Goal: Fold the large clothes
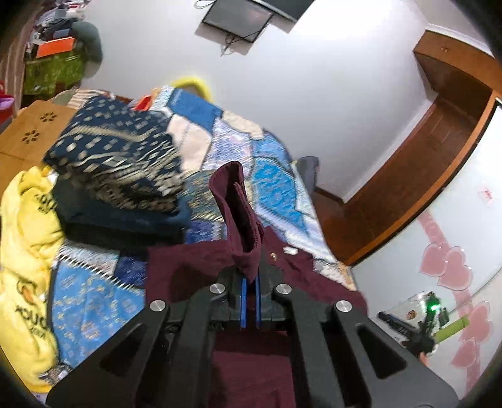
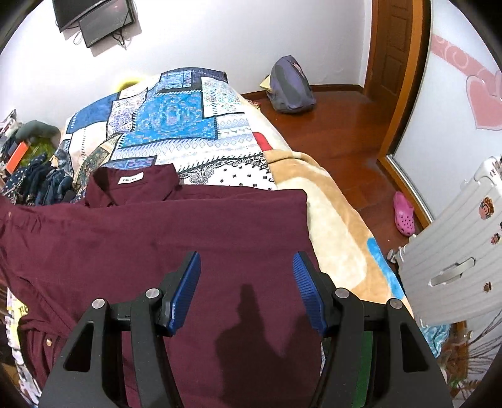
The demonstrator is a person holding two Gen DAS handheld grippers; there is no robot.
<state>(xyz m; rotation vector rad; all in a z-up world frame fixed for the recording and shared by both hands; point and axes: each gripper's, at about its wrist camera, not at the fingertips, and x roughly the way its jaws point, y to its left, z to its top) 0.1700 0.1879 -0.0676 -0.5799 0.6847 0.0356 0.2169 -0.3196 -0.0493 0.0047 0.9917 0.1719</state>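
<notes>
Maroon shirt point(image 2: 175, 226) lies spread on the bed point(image 2: 194, 125). Left fingers point(image 1: 241, 295) clamp a raised fold, seemingly a cuff; right fingers point(image 2: 188, 282) stand apart above its flat back.

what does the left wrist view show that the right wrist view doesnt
Only the left wrist view shows the left tongs shut on a raised fold of the maroon cotton shirt, a crumpled yellow printed garment and a stack of folded navy patterned clothes.

Only the right wrist view shows the open, empty right tongs above the shirt, its white collar label, a grey backpack, a pink clog and a white ribbed suitcase.

Both show the shirt lying on the blue patchwork bedspread and the dark wall-mounted screen.
</notes>
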